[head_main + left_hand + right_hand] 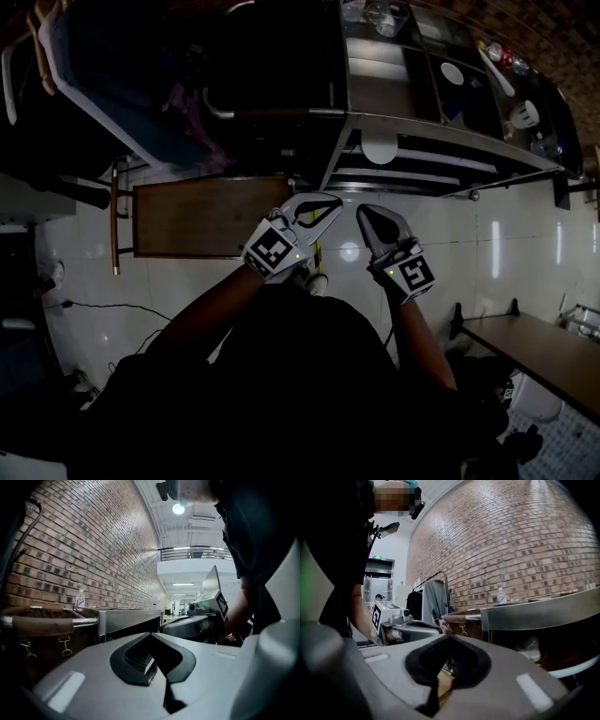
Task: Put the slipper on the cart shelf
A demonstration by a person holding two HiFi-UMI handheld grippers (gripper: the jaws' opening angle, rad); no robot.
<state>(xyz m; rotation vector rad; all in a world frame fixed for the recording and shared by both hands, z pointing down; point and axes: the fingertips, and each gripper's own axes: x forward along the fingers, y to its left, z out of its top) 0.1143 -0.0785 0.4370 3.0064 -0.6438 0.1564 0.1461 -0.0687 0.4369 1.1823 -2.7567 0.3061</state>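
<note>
Grey jaws of left gripper (pixel 325 210) and right gripper (pixel 369 216) fully together, both empty.

both arms reach forward, held close to level. the left gripper (pixel 325 206) has its jaws together with nothing between them. the right gripper (pixel 367 214) is closed too (also empty). the two sit near each other, tips angled slightly inward.
</note>
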